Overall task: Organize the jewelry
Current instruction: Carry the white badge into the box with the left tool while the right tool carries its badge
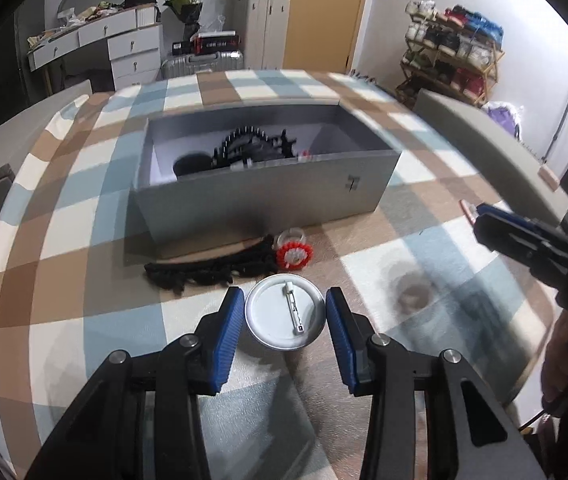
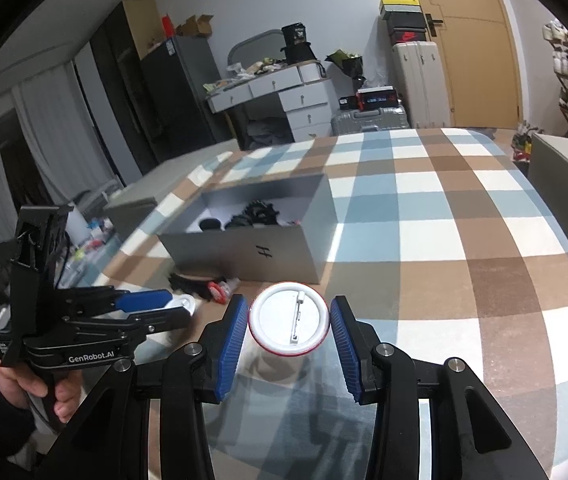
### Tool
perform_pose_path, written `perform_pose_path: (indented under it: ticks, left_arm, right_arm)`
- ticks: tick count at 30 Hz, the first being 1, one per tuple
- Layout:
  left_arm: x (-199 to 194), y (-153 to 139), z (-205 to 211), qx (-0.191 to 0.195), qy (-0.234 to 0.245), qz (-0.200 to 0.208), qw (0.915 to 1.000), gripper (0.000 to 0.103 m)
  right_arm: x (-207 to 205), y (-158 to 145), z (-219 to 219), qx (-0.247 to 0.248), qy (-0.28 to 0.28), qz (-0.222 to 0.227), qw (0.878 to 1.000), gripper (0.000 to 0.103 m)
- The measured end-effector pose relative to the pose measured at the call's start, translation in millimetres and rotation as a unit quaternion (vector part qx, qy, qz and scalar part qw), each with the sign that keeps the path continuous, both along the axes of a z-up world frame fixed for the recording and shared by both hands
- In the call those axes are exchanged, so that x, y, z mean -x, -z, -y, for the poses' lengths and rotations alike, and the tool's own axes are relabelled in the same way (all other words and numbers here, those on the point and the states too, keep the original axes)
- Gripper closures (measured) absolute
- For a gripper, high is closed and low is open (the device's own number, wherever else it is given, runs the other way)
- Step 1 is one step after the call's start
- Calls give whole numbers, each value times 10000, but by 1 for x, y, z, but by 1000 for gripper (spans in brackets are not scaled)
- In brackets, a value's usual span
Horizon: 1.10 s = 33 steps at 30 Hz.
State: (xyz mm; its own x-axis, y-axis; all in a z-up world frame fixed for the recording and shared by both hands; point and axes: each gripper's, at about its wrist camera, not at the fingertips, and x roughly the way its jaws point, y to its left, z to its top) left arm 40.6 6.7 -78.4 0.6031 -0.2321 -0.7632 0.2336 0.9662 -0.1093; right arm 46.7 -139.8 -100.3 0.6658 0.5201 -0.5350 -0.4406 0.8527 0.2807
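Left gripper (image 1: 285, 316) clamped on a round pin badge (image 1: 285, 311), back side w/ pin up, pads tight on both edges, low over the checkered table (image 1: 84, 208). Right gripper (image 2: 289, 318) likewise grips a 2nd badge, red-rimmed (image 2: 289, 319), pin side showing, raised above the table. Just beyond: black beaded necklace (image 1: 208, 266) & red-white bead piece (image 1: 295, 255) lie on the table, near side of the open grey box (image 1: 260, 196), which has dark jewelry inside.
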Motion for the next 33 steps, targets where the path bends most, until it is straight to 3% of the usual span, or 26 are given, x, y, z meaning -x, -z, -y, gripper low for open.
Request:
perform_pose_path:
  ticks: [2, 4, 11, 14, 15, 18, 19, 21, 27, 30, 31, 32, 33]
  left_arm:
    - [2, -8, -2, 61, -5, 127, 9999, 67]
    - [2, -17, -4, 96, -10, 231, 9997, 102]
    - [-15, -15, -12, 446, 129, 71, 9989, 102]
    - [-12, -7, -3, 441, 411, -26, 9982, 100]
    - [-10, -5, 0, 457, 450, -40, 9979, 90]
    - [-12, 5, 10, 695, 624, -212, 9954, 41]
    - [-13, 8, 12, 713, 593, -237, 9954, 39]
    - [-13, 12, 21, 686, 743, -316, 9944, 39]
    - [-18, 24, 42, 76, 765, -308, 9966, 39]
    - [-16, 26, 53, -510, 797, -204, 9953, 40]
    - [-14, 26, 57, -682, 837, -161, 9940, 43]
    - [-12, 25, 56, -612, 893, -178, 9940, 49]
    - [-11, 24, 53, -605, 886, -171, 9941, 62]
  right_arm:
    - [0, -5, 2, -112, -1, 10, 9999, 61]
    - [-3, -10, 3, -249, -17, -10, 9997, 61]
    - [-18, -25, -10, -330, -96, 42, 9994, 61]
    - [-24, -19, -13, -311, -76, -16, 9995, 61]
    - [-26, -16, -13, -308, -37, -57, 9995, 61]
    - [-30, -7, -7, -333, 33, -211, 9992, 61]
    - [-31, -3, -5, -332, 80, -271, 9990, 61]
    - [-32, 2, -2, -333, 140, -357, 9987, 61]
    - [-27, 3, 4, -347, 189, -332, 9987, 61]
    - [-25, 2, 3, -343, 164, -313, 9988, 61]
    - [-24, 2, 3, -333, 153, -305, 9989, 61]
    - [-24, 2, 2, -323, 137, -293, 9990, 61]
    - [-24, 2, 2, -315, 125, -285, 9990, 61]
